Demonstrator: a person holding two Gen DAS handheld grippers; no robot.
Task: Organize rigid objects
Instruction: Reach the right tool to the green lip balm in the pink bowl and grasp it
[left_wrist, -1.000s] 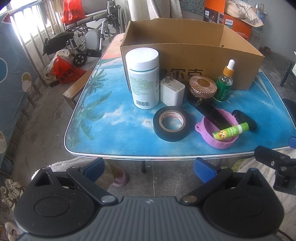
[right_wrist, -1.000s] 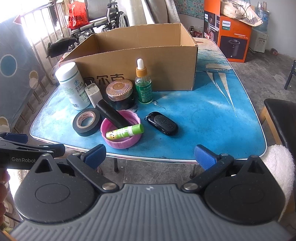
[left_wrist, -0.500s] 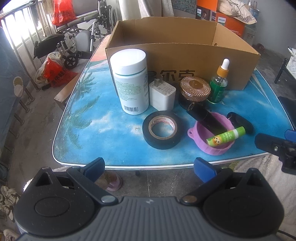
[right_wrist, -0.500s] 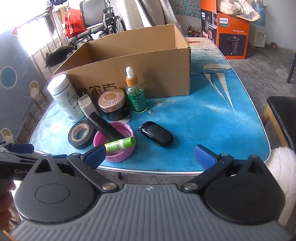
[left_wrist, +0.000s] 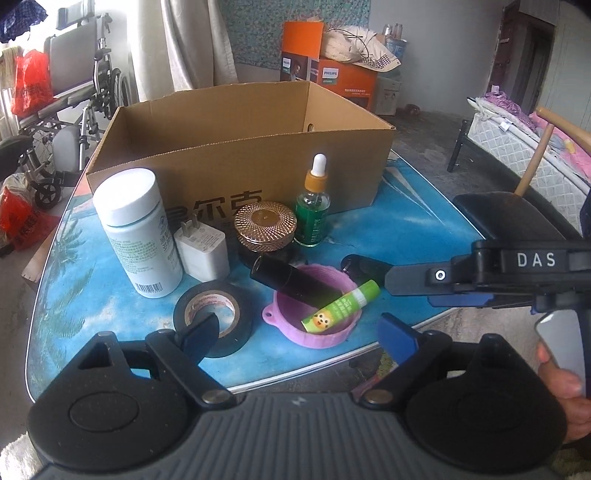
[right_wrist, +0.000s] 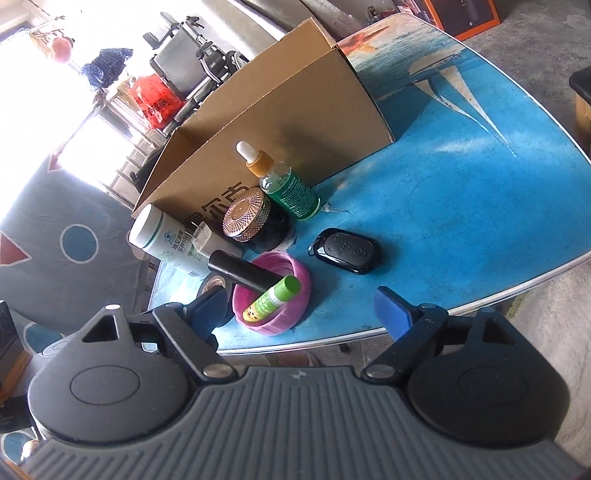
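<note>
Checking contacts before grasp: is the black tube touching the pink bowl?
Touching. The right wrist view shows the black tube lying across the pink bowl, resting on its rim.

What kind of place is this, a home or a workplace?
Most likely a lived-in room of a home. A wheelchair stands by the curtain, a bed with a quilted mattress sits at the right, and small household items lie on a blue table with a sea print.

key fob (left_wrist: 364, 266) half hidden, tape (right_wrist: 213, 283) mostly hidden
</note>
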